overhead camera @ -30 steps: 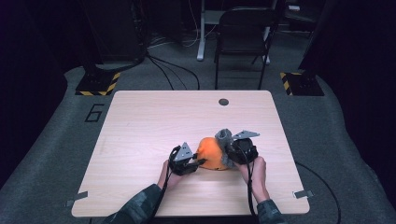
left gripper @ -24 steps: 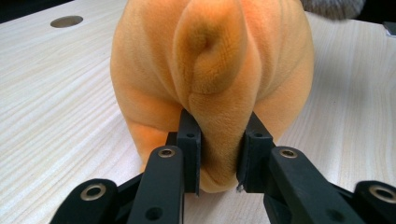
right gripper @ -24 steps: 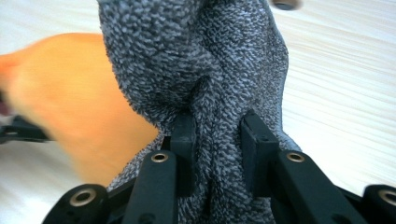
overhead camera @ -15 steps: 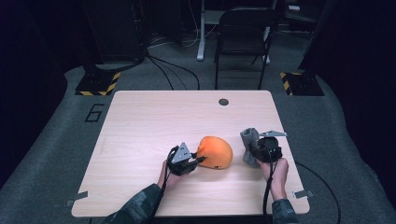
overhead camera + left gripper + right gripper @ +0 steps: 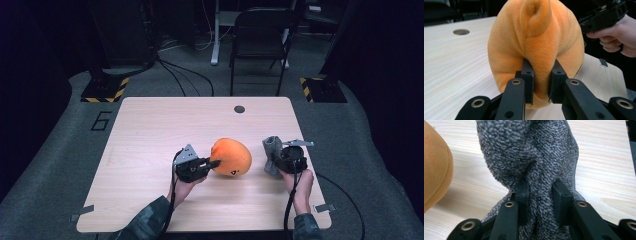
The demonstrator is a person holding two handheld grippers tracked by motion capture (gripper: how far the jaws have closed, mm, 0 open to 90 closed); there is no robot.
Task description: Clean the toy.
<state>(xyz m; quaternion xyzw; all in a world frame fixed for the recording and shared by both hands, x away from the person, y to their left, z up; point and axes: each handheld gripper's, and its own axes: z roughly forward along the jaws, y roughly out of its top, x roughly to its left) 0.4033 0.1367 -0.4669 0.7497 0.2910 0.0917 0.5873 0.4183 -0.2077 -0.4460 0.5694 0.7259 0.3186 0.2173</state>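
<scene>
Holding apart what was joined a second ago, your left gripper (image 5: 212, 163), jaws just closed, pinches the orange plush toy (image 5: 231, 156) mid-table while your right gripper (image 5: 276, 159) clamps the grey fuzzy cloth (image 5: 272, 155) near the table (image 5: 150, 130) edge. A "6" (image 5: 101, 121) marks the floor.

Grey cloth (image 5: 531, 157) cropped at top

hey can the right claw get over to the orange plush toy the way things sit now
Probably yes: bare table lies between the right claw and the orange plush toy. But it is shut on the grey fuzzy cloth, so it couldn't grip.
</scene>
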